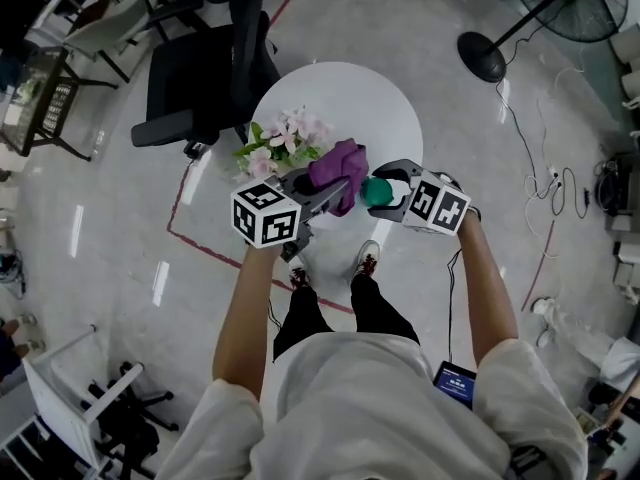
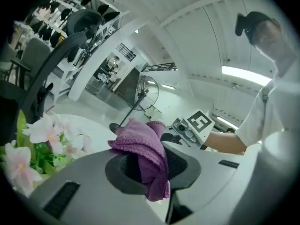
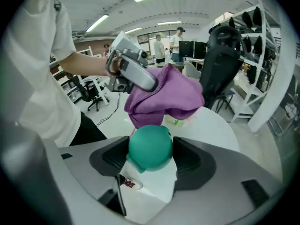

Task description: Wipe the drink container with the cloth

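Note:
The drink container (image 3: 150,146) is teal green with a rounded top, and its sides sit between the pads of my right gripper (image 3: 150,159), which is shut on it. My left gripper (image 2: 152,168) is shut on a purple cloth (image 2: 143,144) that bunches out past its jaws. In the head view the cloth (image 1: 340,171) sits just left of the container (image 1: 378,191), both held above the near edge of the round white table (image 1: 345,93). The cloth's lower fold (image 3: 161,97) hangs right at the container's top. The container's lower body is hidden.
A bunch of pink and white flowers (image 1: 285,140) stands on the table's left side, close behind the left gripper. A black office chair (image 1: 200,73) is beyond the table at the left. A standing fan (image 1: 545,8) is far right. Cables trail on the floor.

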Demonstrator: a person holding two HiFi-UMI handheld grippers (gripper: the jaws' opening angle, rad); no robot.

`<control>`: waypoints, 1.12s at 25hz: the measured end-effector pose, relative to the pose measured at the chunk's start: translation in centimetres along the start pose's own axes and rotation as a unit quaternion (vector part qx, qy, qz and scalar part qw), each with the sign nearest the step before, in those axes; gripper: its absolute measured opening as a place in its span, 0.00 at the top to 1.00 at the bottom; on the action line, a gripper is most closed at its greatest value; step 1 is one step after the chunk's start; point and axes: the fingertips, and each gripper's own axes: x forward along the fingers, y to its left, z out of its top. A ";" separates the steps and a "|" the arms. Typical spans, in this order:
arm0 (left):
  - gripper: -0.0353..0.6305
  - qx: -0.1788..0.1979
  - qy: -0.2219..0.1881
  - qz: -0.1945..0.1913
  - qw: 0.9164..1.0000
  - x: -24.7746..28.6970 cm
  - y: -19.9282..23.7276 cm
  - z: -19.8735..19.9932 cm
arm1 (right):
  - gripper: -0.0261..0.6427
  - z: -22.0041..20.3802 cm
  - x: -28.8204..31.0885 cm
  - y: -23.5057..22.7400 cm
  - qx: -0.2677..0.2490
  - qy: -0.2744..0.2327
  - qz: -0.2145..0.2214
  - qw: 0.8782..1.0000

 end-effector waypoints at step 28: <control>0.84 -0.125 0.240 0.091 0.958 8.3 12.3 -19.0 | 0.50 -0.6 0.4 0.6 -0.094 -0.043 0.097 0.990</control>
